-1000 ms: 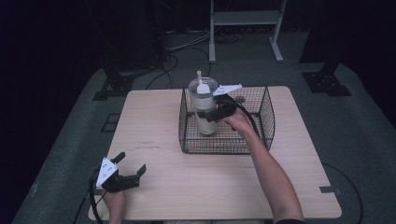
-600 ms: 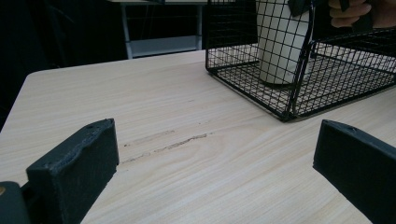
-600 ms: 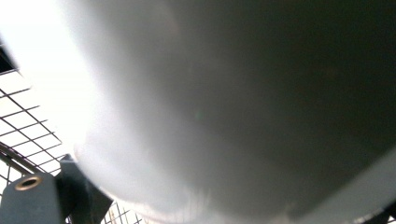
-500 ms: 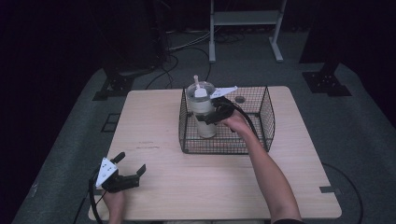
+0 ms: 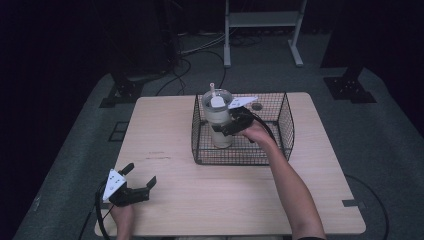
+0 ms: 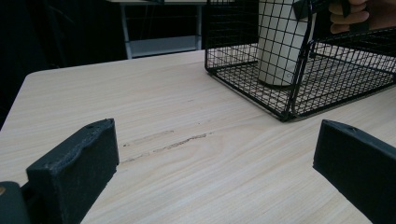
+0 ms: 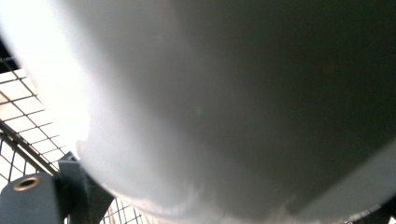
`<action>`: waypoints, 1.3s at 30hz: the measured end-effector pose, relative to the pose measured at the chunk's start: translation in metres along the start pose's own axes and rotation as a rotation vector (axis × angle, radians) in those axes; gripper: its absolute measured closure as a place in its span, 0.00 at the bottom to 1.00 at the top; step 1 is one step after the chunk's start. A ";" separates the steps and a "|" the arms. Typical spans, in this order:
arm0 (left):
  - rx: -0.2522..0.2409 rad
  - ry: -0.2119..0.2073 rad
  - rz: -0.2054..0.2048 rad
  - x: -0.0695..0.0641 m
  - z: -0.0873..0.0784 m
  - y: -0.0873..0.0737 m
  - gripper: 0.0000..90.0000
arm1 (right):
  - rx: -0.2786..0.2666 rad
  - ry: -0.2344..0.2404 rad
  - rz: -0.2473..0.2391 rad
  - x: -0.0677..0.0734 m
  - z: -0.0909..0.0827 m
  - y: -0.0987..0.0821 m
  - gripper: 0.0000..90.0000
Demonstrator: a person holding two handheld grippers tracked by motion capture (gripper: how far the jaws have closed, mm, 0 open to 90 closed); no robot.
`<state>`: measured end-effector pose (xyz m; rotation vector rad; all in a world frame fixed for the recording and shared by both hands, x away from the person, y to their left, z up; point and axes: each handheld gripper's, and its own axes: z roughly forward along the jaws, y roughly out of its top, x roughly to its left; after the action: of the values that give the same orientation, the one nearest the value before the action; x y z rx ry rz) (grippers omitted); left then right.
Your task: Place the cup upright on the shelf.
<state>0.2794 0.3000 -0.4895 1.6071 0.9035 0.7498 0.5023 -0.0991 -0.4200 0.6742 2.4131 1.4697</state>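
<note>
The cup stands upright in the left part of the basket, its base on the wire floor, its rim and straw rising above the basket's top edge. It is a pale, tall cup with a lid. In the left gripper view you see its lower body through the mesh, near the basket's front corner.

Your right gripper is clenched on the cup, jaws on either side of its body about halfway up, reaching in over the basket from the right. In the right gripper view the cup's wall sits hard against the lens, with basket mesh showing at the lower left. Your right hand is inside the basket behind the gripper.

The basket sits on the far half of the table, a little right of the middle.

Your left gripper is at the table's near left corner, well apart from the basket, its jaws spread wide with nothing between them. In its own view the jaws stand apart over bare wood, with a faint dark scuff on the tabletop between them and the basket.
</note>
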 end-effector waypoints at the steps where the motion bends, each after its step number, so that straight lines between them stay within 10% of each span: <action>1: 0.000 0.000 0.000 0.000 0.000 0.000 0.00 | -0.002 0.001 -0.006 0.000 -0.001 -0.001 0.10; 39: 0.006 0.005 0.009 -0.001 0.001 0.000 0.00 | 0.050 -0.001 -0.007 -0.004 -0.033 -0.010 0.10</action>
<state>0.2800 0.2985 -0.4897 1.6163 0.9034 0.7583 0.4889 -0.1301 -0.4136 0.6762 2.4562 1.4099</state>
